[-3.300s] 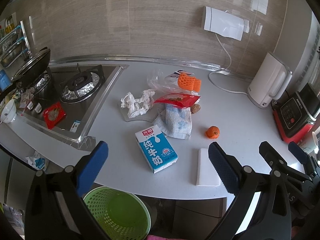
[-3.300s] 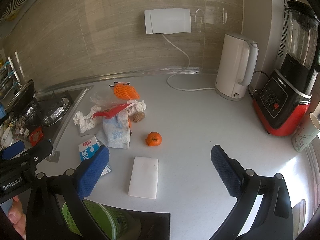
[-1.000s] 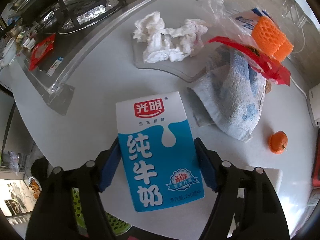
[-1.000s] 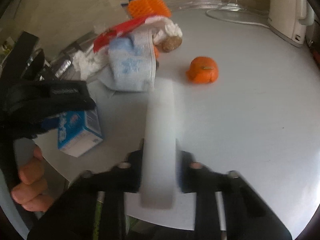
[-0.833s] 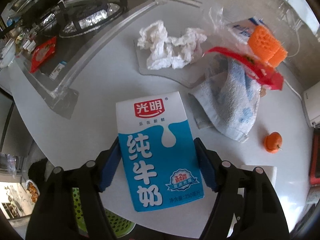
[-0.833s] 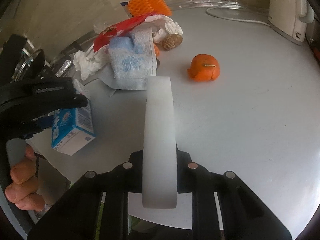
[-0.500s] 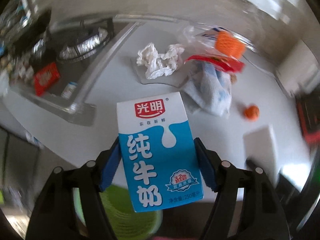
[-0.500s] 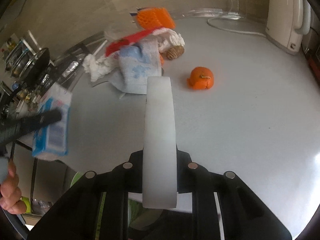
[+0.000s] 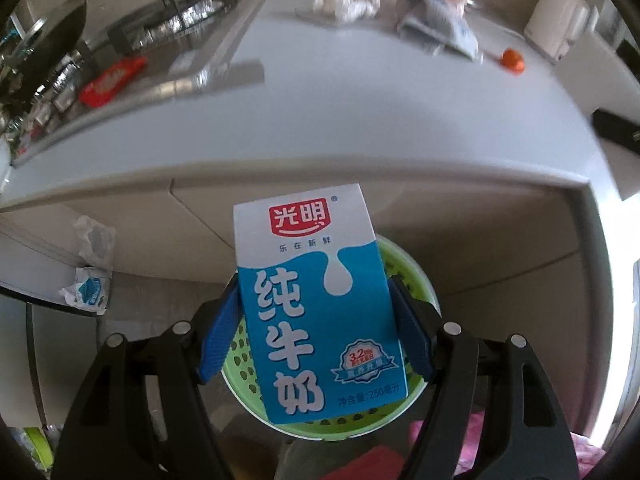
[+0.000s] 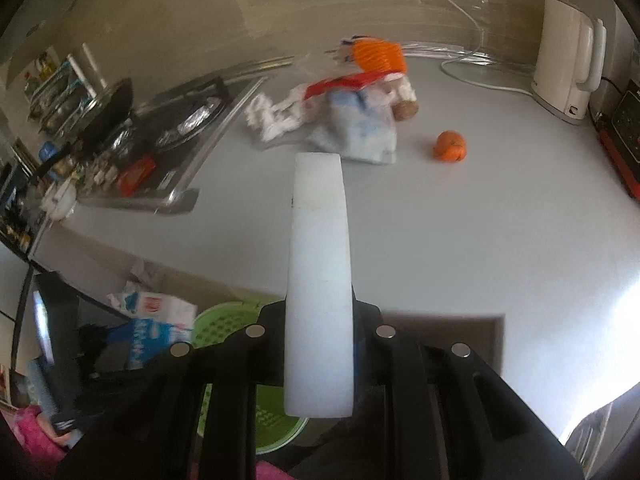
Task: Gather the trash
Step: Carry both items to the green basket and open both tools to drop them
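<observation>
Between the blue pads of the left gripper [image 9: 316, 326] stands a blue-and-white milk carton [image 9: 316, 300], clamped by its sides and upright, its lower end covering much of the green bin [image 9: 416, 276] directly below it. Only the bin's perforated rim shows around the carton. The right gripper [image 10: 319, 312] is closed on a flat white slab [image 10: 318, 280] seen edge-on, which hides its pads; what the slab is made of cannot be told. It hangs over the front edge of the worktop [image 10: 460, 240], with the bin partly visible underneath. Farther back on the worktop lie crumpled tissue [image 10: 272, 116], a blurred cloth [image 10: 360, 132], orange netting [image 10: 376, 54] and a small orange fruit [image 10: 450, 146].
</observation>
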`<action>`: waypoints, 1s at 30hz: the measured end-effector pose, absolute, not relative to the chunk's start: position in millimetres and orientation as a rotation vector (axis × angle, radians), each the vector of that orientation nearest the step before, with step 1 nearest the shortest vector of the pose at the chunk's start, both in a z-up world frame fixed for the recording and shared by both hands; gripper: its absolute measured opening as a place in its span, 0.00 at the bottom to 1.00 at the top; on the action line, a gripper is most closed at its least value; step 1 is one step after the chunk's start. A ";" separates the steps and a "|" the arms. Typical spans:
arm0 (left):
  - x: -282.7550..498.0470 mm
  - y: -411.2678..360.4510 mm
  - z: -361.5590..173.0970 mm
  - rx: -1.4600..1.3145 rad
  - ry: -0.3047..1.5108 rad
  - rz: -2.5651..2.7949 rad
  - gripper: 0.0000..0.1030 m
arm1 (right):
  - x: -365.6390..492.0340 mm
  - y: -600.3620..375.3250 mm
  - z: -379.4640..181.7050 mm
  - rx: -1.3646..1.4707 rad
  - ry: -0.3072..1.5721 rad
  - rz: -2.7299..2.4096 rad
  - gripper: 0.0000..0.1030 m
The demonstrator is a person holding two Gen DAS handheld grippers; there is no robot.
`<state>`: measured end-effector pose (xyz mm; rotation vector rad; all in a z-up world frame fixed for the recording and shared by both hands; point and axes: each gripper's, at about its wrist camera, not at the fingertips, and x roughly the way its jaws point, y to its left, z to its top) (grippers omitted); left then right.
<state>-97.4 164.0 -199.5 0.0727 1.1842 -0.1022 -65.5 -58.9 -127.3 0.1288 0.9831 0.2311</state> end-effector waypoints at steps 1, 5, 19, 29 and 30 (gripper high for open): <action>-100.6 166.5 -207.5 0.078 1.191 -0.119 0.66 | -72.6 -51.9 -128.5 0.129 0.985 0.234 0.20; -110.5 170.9 -227.9 0.095 1.216 -0.157 0.67 | -97.5 -22.4 -139.9 0.089 0.996 0.253 0.20; -126.1 182.9 -238.3 0.137 1.215 -0.196 0.76 | -134.7 28.5 -203.1 0.016 1.052 0.265 0.20; -126.2 213.4 -241.2 0.098 1.228 -0.106 0.80 | -128.6 58.4 -259.5 -0.039 1.149 0.334 0.57; -126.3 216.5 -241.2 0.093 1.228 -0.096 0.80 | -130.1 60.3 -258.9 -0.047 1.141 0.329 0.64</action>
